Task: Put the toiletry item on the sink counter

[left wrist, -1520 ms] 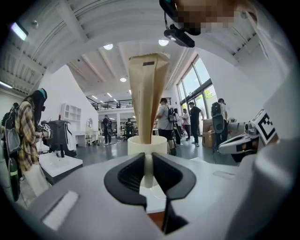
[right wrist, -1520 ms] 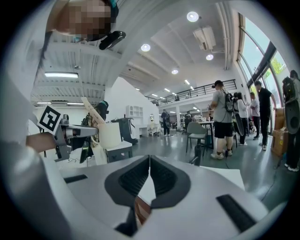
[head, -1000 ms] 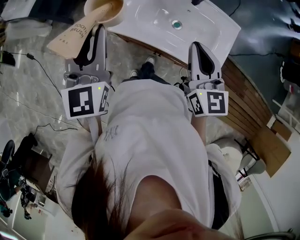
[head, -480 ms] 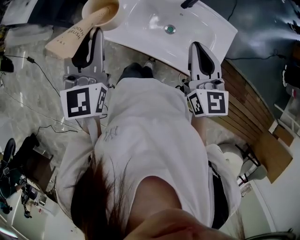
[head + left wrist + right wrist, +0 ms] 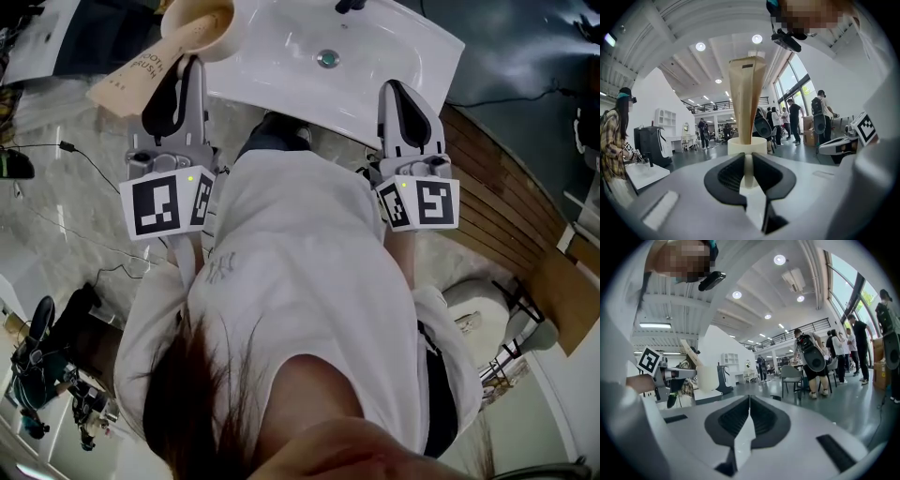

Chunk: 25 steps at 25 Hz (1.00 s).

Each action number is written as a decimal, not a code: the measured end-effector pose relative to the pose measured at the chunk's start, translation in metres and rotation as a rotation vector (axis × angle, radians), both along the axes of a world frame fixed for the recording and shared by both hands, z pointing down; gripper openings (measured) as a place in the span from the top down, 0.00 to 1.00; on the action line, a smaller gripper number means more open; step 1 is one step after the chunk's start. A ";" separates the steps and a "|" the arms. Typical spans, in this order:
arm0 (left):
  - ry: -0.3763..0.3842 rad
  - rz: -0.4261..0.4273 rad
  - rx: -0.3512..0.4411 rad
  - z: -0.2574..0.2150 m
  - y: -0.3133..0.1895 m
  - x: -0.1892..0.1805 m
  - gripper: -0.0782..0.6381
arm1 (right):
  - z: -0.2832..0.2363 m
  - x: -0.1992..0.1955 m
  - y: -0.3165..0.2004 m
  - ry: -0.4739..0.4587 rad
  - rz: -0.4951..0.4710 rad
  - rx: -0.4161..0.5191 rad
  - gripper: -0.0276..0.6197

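Toothpaste tube, in the head view, sticks out of the left gripper at the left corner of the white sink, in the air and not set down. The right gripper is held out beside it.

The left gripper view alone shows the grip: the jaws clamp the tube's white cap, with the tube standing up from it.

The right gripper view shows its jaws pressed together on nothing.

Only the head view shows the sink. Carrying over, lowering and letting go are probably left.
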<state>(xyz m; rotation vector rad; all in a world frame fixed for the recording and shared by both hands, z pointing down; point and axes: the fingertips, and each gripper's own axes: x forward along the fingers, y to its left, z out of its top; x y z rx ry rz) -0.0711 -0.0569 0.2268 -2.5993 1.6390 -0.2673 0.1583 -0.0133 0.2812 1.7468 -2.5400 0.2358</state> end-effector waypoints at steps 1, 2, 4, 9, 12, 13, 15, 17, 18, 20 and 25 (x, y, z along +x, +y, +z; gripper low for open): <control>-0.001 0.005 -0.001 0.000 -0.002 0.001 0.82 | 0.000 0.001 -0.001 -0.002 0.006 0.000 0.94; -0.002 0.011 -0.002 0.000 -0.005 0.003 0.82 | 0.000 0.003 -0.002 -0.004 0.012 0.000 0.94; -0.001 0.024 -0.005 0.001 -0.011 0.006 0.82 | 0.002 0.005 -0.005 -0.005 0.025 -0.002 0.94; 0.011 0.064 -0.018 0.006 -0.032 0.009 0.82 | 0.004 0.006 -0.014 0.004 0.063 -0.016 0.94; 0.020 0.081 -0.025 0.009 -0.046 0.005 0.82 | 0.002 0.001 -0.024 0.011 0.081 -0.019 0.94; 0.024 0.090 -0.028 0.010 -0.052 0.004 0.82 | 0.003 -0.001 -0.028 0.015 0.090 -0.023 0.94; 0.031 0.113 -0.036 0.014 -0.065 0.002 0.82 | 0.003 -0.004 -0.035 0.026 0.115 -0.031 0.94; 0.034 0.135 -0.039 0.016 -0.079 -0.001 0.82 | 0.000 -0.007 -0.042 0.038 0.138 -0.039 0.94; 0.033 0.145 -0.038 0.016 -0.086 -0.002 0.82 | -0.002 -0.010 -0.046 0.045 0.148 -0.042 0.94; 0.027 0.165 -0.033 0.016 -0.099 -0.005 0.82 | -0.006 -0.016 -0.054 0.058 0.164 -0.047 0.94; 0.041 0.216 -0.036 0.021 -0.125 -0.012 0.82 | -0.006 -0.031 -0.065 0.077 0.212 -0.066 0.94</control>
